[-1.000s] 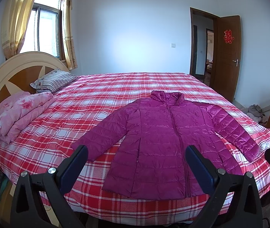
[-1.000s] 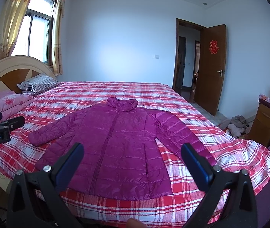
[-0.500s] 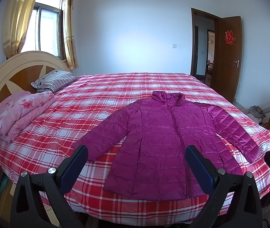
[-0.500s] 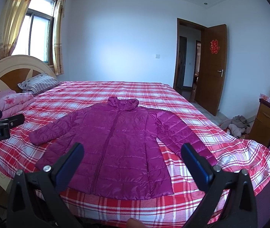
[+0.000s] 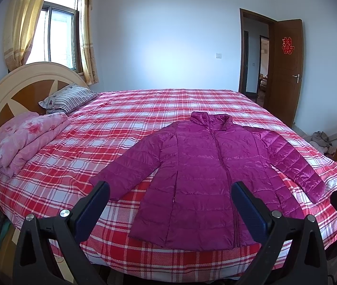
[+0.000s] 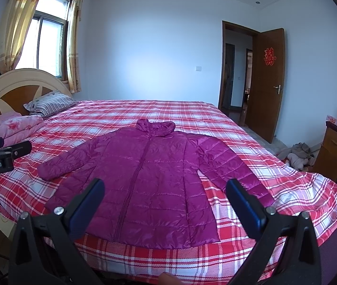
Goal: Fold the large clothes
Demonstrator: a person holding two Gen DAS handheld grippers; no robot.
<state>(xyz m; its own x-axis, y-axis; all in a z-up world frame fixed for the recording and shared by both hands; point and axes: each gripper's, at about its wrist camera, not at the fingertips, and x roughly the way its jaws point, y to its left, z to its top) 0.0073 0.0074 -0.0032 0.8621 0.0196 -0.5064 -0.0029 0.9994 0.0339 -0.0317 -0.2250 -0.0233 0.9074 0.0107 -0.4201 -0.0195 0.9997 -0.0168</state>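
A magenta quilted jacket [image 5: 206,175] [image 6: 144,180] lies flat and face up on the red plaid bed [image 5: 144,118] [image 6: 287,185], zipped, collar away from me, both sleeves spread out. My left gripper [image 5: 170,190] is open, held in the air in front of the near bed edge, nothing between its fingers. My right gripper [image 6: 166,187] is open too, also short of the jacket's hem and holding nothing. The left gripper's body [image 6: 0,156] shows at the left edge of the right wrist view.
A folded pink quilt [image 5: 23,137] and a striped pillow [image 5: 66,98] lie by the round headboard [image 5: 9,87] on the left. A wooden door [image 5: 287,71] stands open at the right. A wooden cabinet [image 6: 336,152] and a heap of clothes [image 6: 298,154] are on the floor at right.
Both views have shifted only slightly; the jacket lies as before and both grippers stay open.
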